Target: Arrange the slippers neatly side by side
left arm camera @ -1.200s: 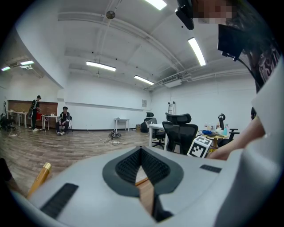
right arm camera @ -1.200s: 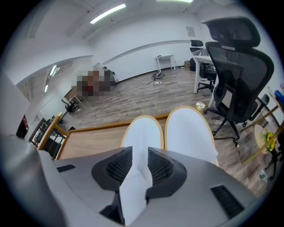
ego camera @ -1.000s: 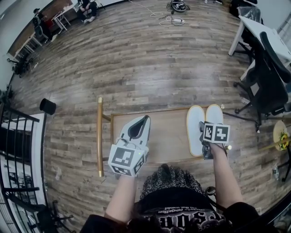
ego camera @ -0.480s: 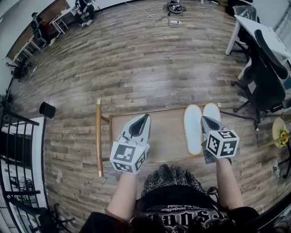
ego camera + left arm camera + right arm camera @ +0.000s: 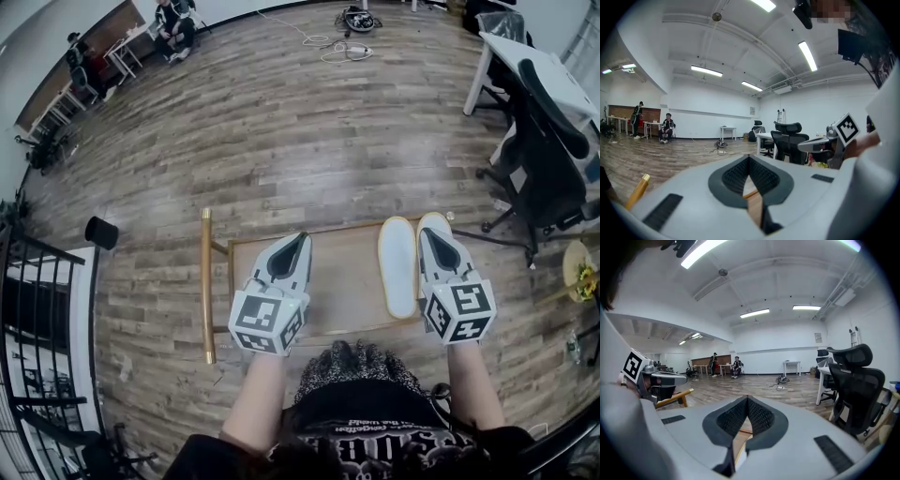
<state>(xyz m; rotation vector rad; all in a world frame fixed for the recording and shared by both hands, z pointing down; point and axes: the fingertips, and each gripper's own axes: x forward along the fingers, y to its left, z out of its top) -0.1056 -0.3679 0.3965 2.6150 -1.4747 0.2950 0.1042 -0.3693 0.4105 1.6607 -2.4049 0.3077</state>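
Here, oval white slippers (image 5: 398, 267), wooden bench (image 5: 347, 277).

We see the left gripper (image 5: 300, 241) and the right gripper (image 5: 427, 234) as pale grey shells with dark ribbed pads (image 5: 733, 174) and a cube (image 5: 265, 323) of black-and-white square markers each — and we wear a dark top (image 5: 366, 445) with white print over a speckled black-and-white garment (image 5: 352, 375).
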